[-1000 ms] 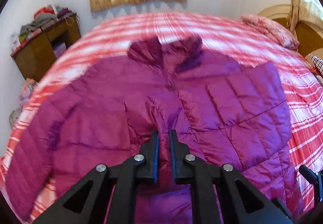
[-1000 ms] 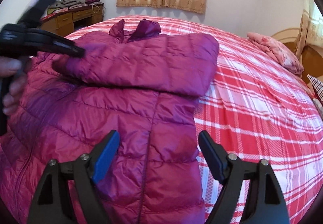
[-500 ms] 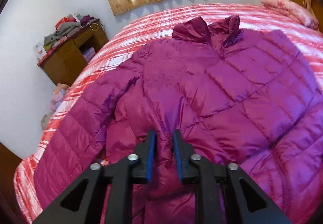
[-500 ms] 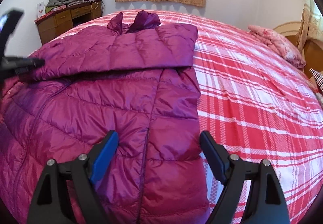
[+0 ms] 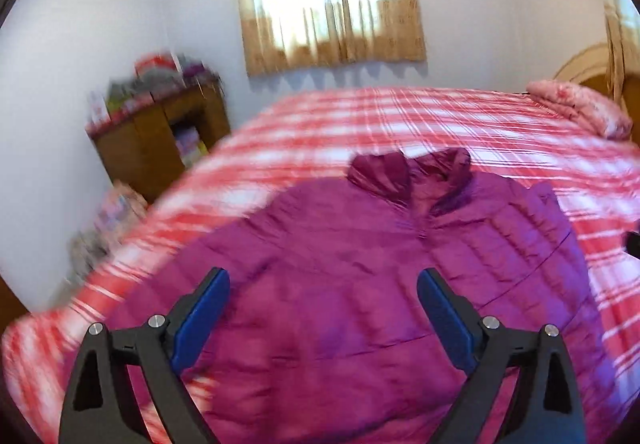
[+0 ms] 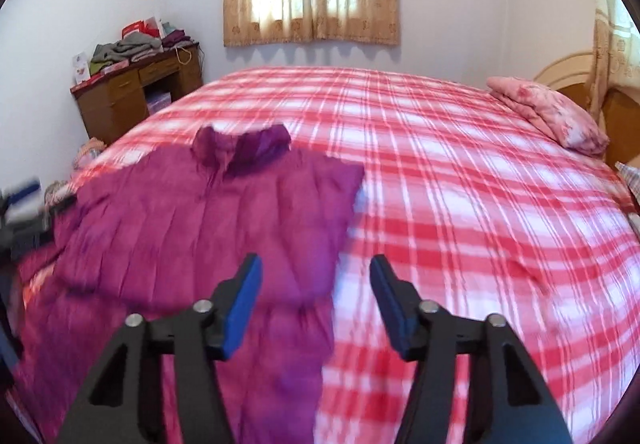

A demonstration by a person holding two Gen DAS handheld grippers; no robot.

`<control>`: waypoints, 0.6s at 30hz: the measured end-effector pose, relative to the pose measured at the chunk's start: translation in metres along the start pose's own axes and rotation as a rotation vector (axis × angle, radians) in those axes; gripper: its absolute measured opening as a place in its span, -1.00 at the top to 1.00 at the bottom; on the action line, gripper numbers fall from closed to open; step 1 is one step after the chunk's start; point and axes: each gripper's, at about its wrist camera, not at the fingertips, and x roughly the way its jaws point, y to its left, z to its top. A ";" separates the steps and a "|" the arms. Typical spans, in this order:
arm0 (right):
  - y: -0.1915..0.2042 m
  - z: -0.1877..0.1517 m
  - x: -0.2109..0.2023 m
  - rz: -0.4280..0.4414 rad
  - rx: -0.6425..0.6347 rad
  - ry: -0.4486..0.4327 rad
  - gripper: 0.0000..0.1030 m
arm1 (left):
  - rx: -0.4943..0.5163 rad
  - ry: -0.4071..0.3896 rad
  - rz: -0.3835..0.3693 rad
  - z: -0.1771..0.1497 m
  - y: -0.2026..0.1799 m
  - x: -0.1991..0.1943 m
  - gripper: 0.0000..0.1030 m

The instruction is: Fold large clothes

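Jacket (image 5: 352,308) lies flat near the bed's (image 6: 460,204) left edge, sleeves folded in | your left hand-held gripper (image 5: 322,304) has just opened, nothing between | right hand-held gripper (image 6: 316,300) has been narrowing, empty, free to regrasp.

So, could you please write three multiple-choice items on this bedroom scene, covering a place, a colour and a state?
1. Where does the jacket lie?
A. on the checked bed
B. on the wooden desk
C. on the floor

2. What colour is the jacket?
A. grey
B. magenta
C. green

3. How is the left gripper?
A. shut on a sleeve
B. shut on the collar
C. open, gripping nothing

Answers: 1 A, it is spread on the red checks. 2 B, the quilted fabric is magenta. 3 C, its jaws have just been opening and stand wide, clear of the fabric.
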 end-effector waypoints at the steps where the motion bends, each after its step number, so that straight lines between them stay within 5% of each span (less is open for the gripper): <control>1: 0.000 0.006 0.011 -0.006 0.000 -0.005 -0.06 | -0.021 0.023 0.005 -0.002 -0.004 0.012 -0.84; 9: 0.014 0.012 0.095 0.030 0.004 0.066 -0.04 | -0.014 0.164 0.081 -0.031 -0.029 0.085 -0.85; 18: -0.004 -0.014 0.121 0.055 0.058 0.146 0.03 | -0.009 0.224 0.058 -0.042 -0.033 0.106 -0.88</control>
